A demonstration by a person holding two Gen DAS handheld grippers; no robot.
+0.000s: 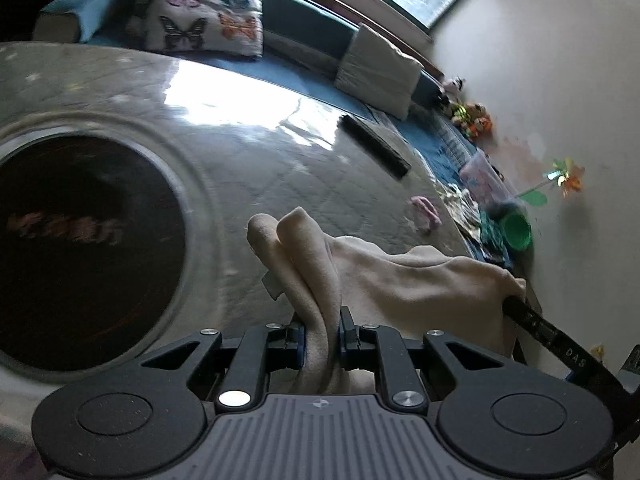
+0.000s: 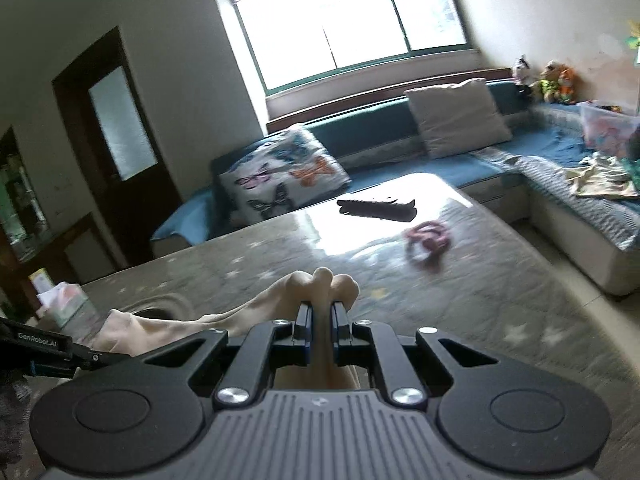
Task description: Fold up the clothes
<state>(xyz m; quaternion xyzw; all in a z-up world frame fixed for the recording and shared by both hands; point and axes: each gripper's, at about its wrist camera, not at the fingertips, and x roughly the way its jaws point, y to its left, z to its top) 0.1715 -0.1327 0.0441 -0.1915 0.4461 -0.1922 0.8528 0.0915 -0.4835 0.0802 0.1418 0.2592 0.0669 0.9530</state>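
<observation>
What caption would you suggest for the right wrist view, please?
Right gripper shut on a cream cloth held above a grey mat.

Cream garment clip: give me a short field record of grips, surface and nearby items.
left gripper: shut on cream garment
right gripper: shut on the same garment, at another bunched edge
garment state: stretched between the two grippers
surface: grey quilted table cover
other items on cover: folded dark item, pink cloth item
background: butterfly cushion
</observation>
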